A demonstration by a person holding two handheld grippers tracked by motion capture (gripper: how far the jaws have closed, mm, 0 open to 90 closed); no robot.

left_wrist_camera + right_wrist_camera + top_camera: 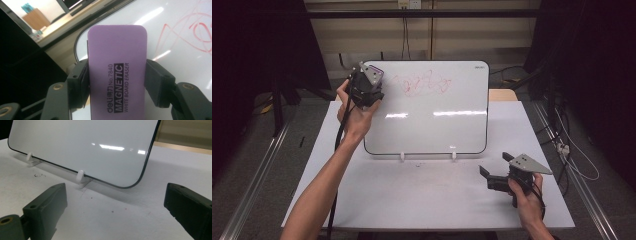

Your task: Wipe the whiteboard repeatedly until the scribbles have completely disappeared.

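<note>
At the whiteboard's (432, 115) top-left corner, purple eraser (117, 72) clamped between left fingers (79, 82); right fingers (47, 207) apart.

We have open table (422, 195) in front of the whiteboard (432, 125), with room between both hands. The whiteboard stands tilted on two white feet (80, 175), blocking the table's far half. Our left gripper (364, 92) with the purple eraser (117, 72) sits at the board's top-left corner. Right gripper (494, 175) near the table's right front, jaws spread, nothing between them.
</note>
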